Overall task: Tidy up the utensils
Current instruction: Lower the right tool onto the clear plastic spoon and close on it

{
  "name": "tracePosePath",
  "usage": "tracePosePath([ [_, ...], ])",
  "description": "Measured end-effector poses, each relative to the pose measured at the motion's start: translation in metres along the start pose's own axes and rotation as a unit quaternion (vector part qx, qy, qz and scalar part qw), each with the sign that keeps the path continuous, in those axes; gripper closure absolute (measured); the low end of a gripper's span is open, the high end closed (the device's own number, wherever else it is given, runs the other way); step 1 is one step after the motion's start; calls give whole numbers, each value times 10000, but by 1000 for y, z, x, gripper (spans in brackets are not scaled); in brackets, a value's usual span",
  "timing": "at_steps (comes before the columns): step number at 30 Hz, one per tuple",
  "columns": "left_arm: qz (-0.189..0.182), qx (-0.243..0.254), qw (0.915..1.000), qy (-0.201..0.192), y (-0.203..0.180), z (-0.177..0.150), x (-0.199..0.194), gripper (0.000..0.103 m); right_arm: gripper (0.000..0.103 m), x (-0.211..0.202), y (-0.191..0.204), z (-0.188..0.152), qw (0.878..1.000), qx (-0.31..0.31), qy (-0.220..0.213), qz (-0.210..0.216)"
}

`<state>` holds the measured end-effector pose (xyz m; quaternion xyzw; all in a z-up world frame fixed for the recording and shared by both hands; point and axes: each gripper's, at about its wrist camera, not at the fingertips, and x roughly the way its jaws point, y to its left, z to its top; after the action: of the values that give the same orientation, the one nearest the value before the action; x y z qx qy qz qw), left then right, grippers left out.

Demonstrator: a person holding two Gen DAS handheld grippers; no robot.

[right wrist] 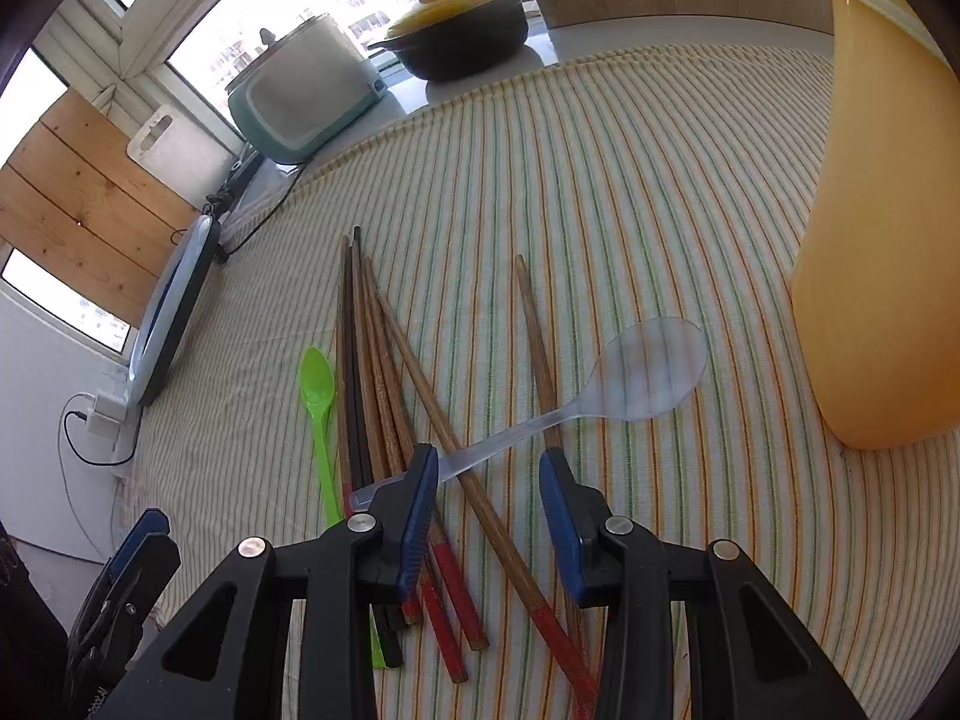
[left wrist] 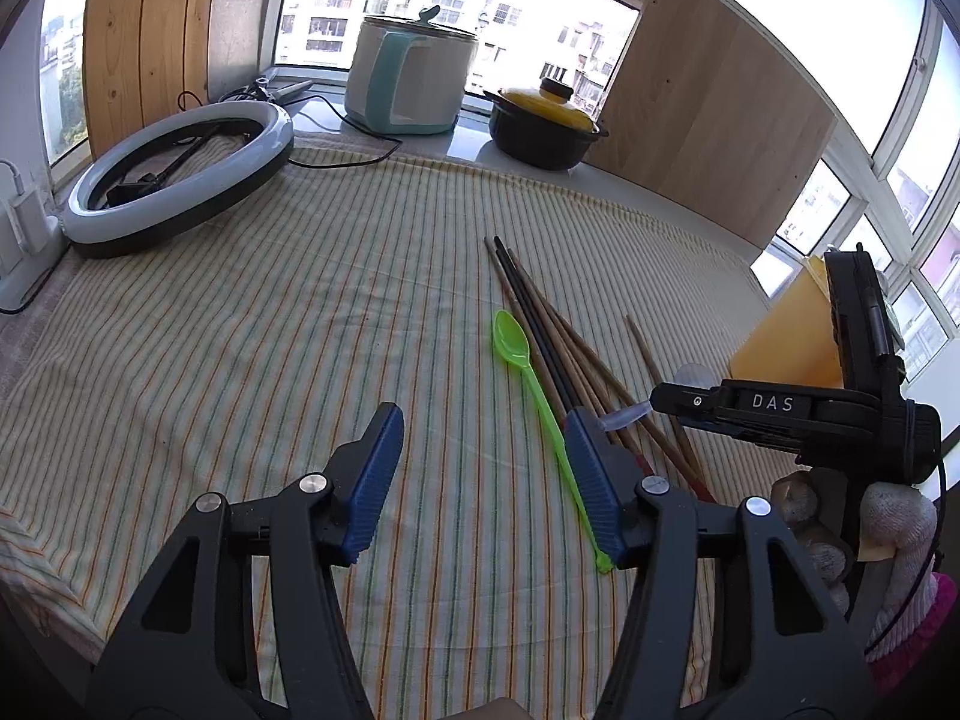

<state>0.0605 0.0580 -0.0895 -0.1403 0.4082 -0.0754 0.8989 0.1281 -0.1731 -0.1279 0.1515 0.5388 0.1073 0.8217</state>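
A green plastic spoon [left wrist: 528,372] lies on the striped cloth beside a loose bundle of wooden chopsticks [left wrist: 558,342] with red ends. My left gripper [left wrist: 480,438] is open and empty; its right finger sits over the green spoon's handle. In the right wrist view the chopsticks [right wrist: 384,384], the green spoon [right wrist: 318,396] and a clear plastic spoon [right wrist: 648,372] lying across the chopsticks show. My right gripper [right wrist: 486,480] is open just above the chopsticks and the clear spoon's handle. An orange plastic container [right wrist: 882,240] stands at the right.
A ring light [left wrist: 174,174] lies at the back left of the cloth [left wrist: 270,330]. A rice cooker [left wrist: 408,78] and a yellow-lidded black pot [left wrist: 546,126] stand on the windowsill. A wooden board [left wrist: 708,120] leans at the back right. A power strip [left wrist: 24,240] is at the left edge.
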Motion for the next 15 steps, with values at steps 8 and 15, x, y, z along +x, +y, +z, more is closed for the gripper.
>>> tracePosePath([
  [8,-389,-136,9983,413,1,7,23,56,70,13,-5,12,9978,588,289,108],
  [15,-575,-315,9951,740,1,16,46,61,74,19,-15,19,9909,1271,420,175],
])
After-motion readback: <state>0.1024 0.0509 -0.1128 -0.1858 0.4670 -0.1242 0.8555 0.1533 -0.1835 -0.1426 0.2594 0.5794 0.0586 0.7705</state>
